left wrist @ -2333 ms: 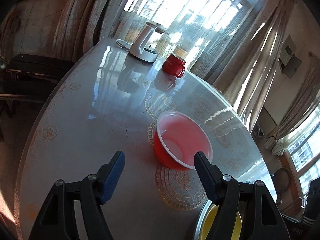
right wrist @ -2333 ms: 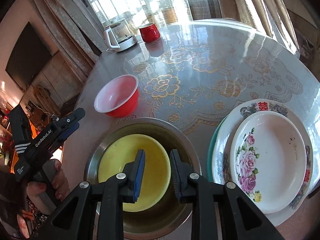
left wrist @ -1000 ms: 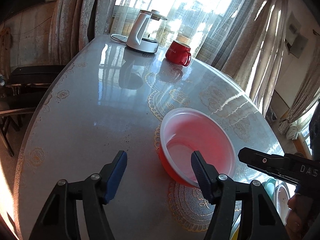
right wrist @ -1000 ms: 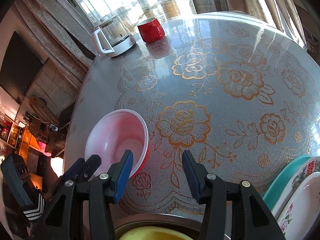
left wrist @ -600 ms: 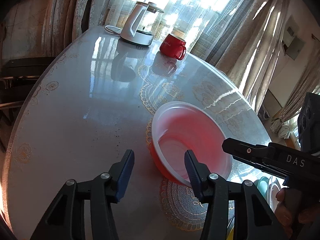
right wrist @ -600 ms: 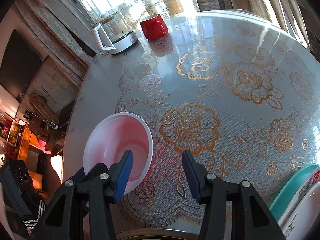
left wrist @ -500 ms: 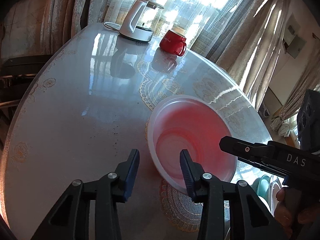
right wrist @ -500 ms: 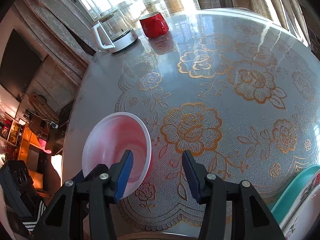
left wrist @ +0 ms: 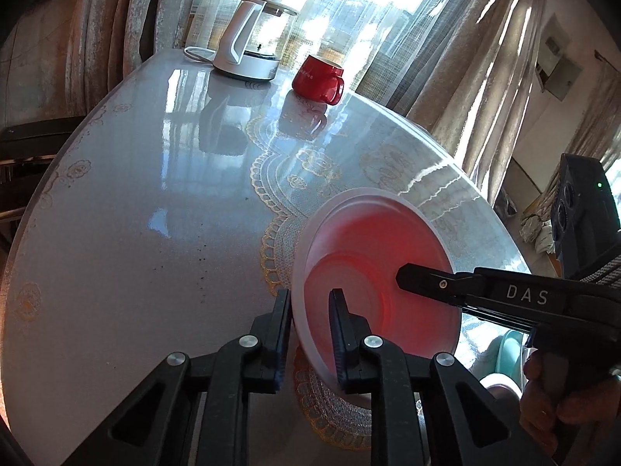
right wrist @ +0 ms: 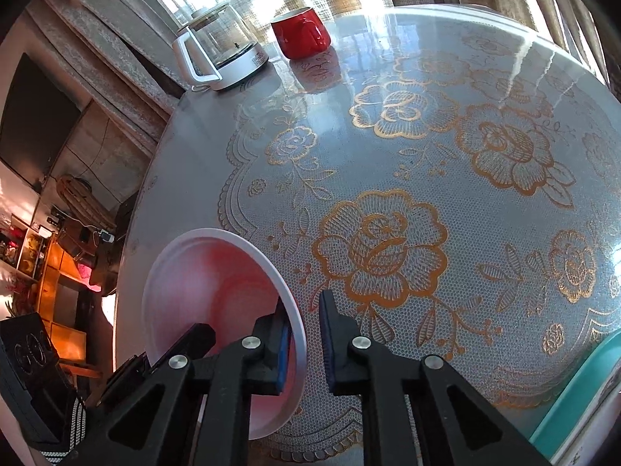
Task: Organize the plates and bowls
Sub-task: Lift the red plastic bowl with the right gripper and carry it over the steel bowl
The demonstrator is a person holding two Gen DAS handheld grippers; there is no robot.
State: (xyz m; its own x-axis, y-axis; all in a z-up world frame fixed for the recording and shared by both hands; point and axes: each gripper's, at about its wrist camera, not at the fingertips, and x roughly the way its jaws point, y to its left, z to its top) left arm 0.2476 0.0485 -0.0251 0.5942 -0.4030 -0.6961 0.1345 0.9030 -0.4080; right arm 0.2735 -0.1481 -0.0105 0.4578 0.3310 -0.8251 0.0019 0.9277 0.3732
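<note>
The round worktop [left wrist: 128, 233] was covered with a glossy cloth with golden lace flowers, and strong sun came through the curtains [left wrist: 458, 58] behind it. At the far edge stood a glass kettle [left wrist: 252, 50] with a white handle, and just beside it a red mug [left wrist: 318, 79]; both were well apart from the work and nothing stood between them and the bowl. At the right edge of the right wrist view I could see the rim of a teal plate [right wrist: 582, 396] with a white plate on it, only partly in the picture. The red bowl [left wrist: 372, 279], white on the inside, was on the near part of the worktop, on the lace pattern, and it was tilted, with its opening turned toward the left side. The left tongs [left wrist: 308, 334] had just been closing, and they were now clamped on the near rim of the bowl, one finger outside the wall and one inside. The right tongs [right wrist: 302, 345] had also just been closing, and they gripped the opposite rim of the same bowl [right wrist: 217, 303], again with one blue pad inside and one outside. In the left wrist view the right tool came in from the right side over the bowl, with a hand [left wrist: 562, 400] around its grip. So the bowl was held between the two tongs by its two edges; whether its bottom still touched the cloth I could not tell.
</note>
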